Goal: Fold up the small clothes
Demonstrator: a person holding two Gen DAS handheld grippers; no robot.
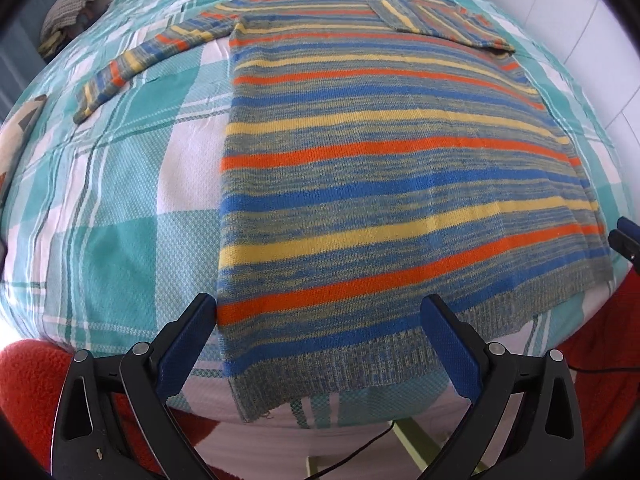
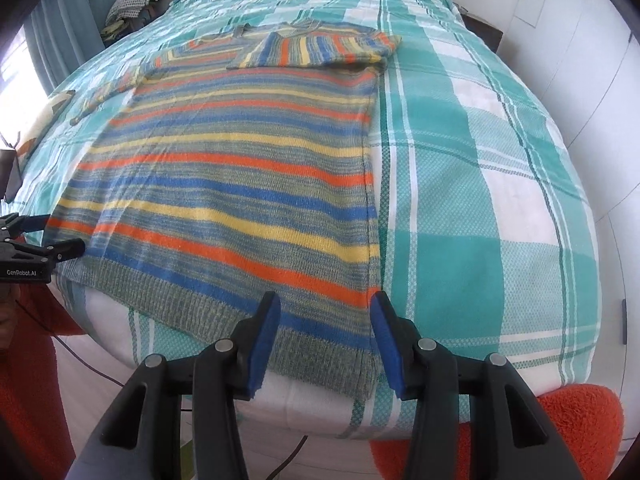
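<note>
A knitted sweater (image 1: 380, 168) (image 2: 240, 184) with blue, orange and yellow stripes lies flat on the bed. Its grey ribbed hem (image 1: 340, 368) faces me. One sleeve (image 1: 132, 64) stretches out to the left. The other sleeve (image 2: 316, 50) is folded across the chest. My left gripper (image 1: 320, 304) hovers open and wide above the hem's left corner, with nothing between its fingers. My right gripper (image 2: 325, 300) stands open above the hem's right corner, its pads apart from the cloth. Each gripper also shows at the edge of the other's view: left gripper (image 2: 40, 248), right gripper (image 1: 624, 240).
The bed carries a teal and white plaid cover (image 2: 480, 200) (image 1: 120, 240). A heap of other clothes (image 2: 136, 0) (image 1: 76, 8) lies at the far left corner. A white wall (image 2: 580, 60) runs along the right. Red fleece (image 1: 32, 380) and a black cable (image 2: 292, 456) are below the near edge.
</note>
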